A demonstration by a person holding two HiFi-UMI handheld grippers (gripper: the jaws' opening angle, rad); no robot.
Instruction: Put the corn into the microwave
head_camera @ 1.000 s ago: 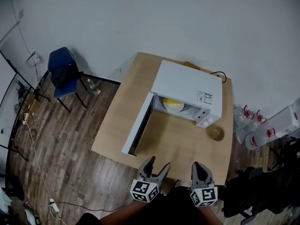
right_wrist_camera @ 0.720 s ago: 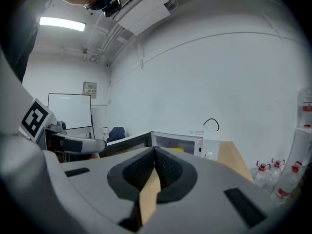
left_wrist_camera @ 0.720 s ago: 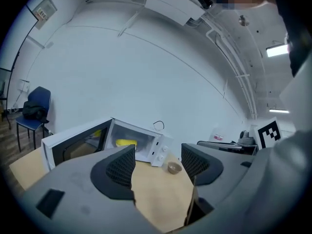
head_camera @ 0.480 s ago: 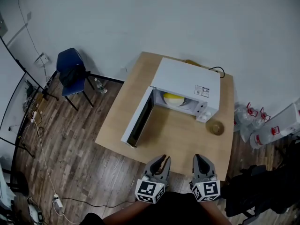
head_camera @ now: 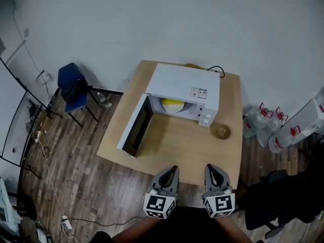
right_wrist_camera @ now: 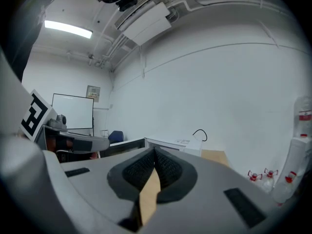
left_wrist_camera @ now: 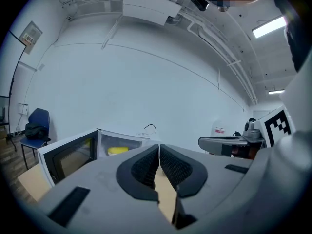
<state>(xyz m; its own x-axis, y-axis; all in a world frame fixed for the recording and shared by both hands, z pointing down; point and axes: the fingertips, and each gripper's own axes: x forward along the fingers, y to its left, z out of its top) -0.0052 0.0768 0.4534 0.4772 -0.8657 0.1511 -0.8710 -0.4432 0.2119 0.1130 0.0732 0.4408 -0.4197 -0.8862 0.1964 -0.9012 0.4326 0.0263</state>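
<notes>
The white microwave (head_camera: pixel 183 87) stands on the wooden table (head_camera: pixel 192 151) with its door (head_camera: pixel 134 128) swung open to the left. Inside, the yellow corn (head_camera: pixel 172 104) lies on a white plate. In the left gripper view the corn (left_wrist_camera: pixel 117 150) shows through the open front. My left gripper (head_camera: pixel 171 172) hangs off the table's near edge; its jaws are closing and meet with nothing between them. My right gripper (head_camera: pixel 210 170) is beside it, shut and empty. Both grippers are far from the microwave.
A small glass bowl (head_camera: pixel 220 131) sits on the table right of the microwave. A blue chair (head_camera: pixel 71 82) stands at the left on the wood floor. Water bottles (head_camera: pixel 263 125) and a dark bag (head_camera: pixel 283 201) are at the right. A cable (head_camera: pixel 215 70) runs behind the microwave.
The left gripper's jaws went from wide open to shut. Both grippers rose a little and stay at the table's near edge, while the table slid left in the view.
</notes>
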